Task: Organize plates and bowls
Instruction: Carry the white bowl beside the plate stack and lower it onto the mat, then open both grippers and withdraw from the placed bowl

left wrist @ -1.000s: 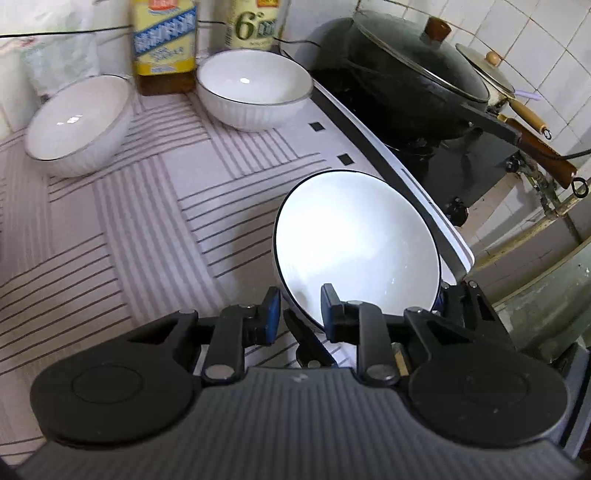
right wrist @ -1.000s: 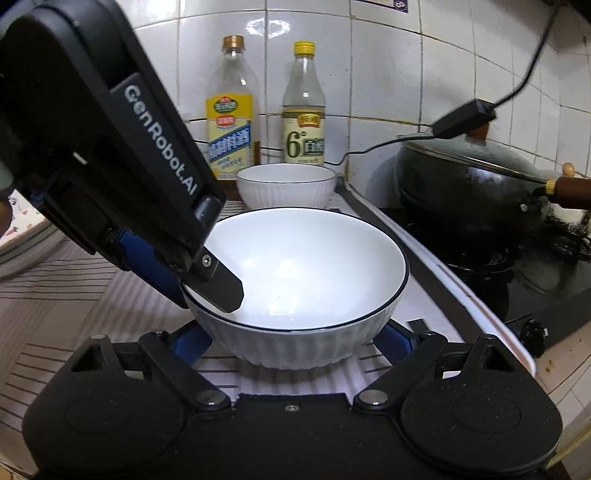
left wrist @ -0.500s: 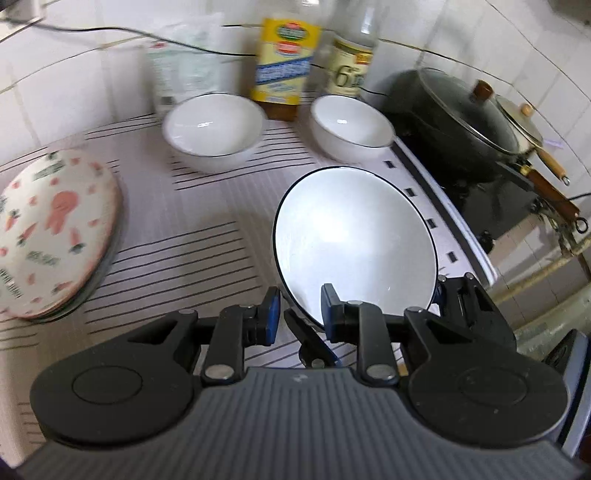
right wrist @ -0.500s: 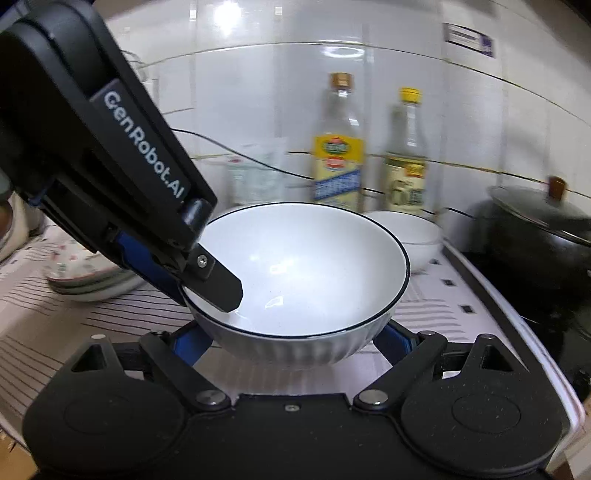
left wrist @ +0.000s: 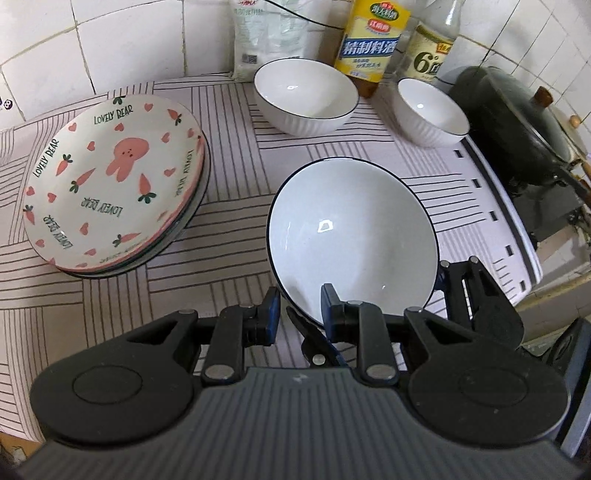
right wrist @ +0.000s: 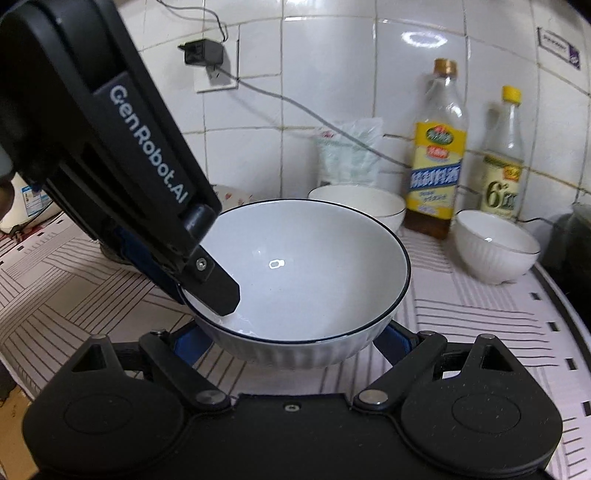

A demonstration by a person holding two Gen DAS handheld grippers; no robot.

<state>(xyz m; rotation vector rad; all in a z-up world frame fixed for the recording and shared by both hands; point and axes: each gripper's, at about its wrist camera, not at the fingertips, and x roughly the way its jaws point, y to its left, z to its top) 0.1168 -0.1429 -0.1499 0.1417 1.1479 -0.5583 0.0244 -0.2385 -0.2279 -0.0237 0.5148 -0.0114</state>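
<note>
A large white bowl with a dark rim (left wrist: 351, 236) (right wrist: 306, 269) is held above the striped counter. My left gripper (left wrist: 301, 314) is shut on its near rim, one finger (right wrist: 212, 284) inside the bowl. My right gripper (right wrist: 291, 339) straddles the bowl from below, its blue pads on both sides of the ribbed wall. A second large white bowl (left wrist: 304, 96) (right wrist: 356, 205) and a smaller one (left wrist: 430, 110) (right wrist: 496, 245) stand at the back. A stack of plates, rabbit-and-carrot plate on top (left wrist: 110, 177), lies at the left.
Two bottles (left wrist: 373, 40) (right wrist: 437, 155) (right wrist: 504, 155) and a white bag (left wrist: 269, 33) stand by the tiled wall. A black lidded wok (left wrist: 517, 125) sits on the stove at the right. A plug and cable (right wrist: 207, 55) hang on the wall.
Both grippers have carried the bowl to the left, away from the stove. The plate stack and the back bowls now show nearer and more central.
</note>
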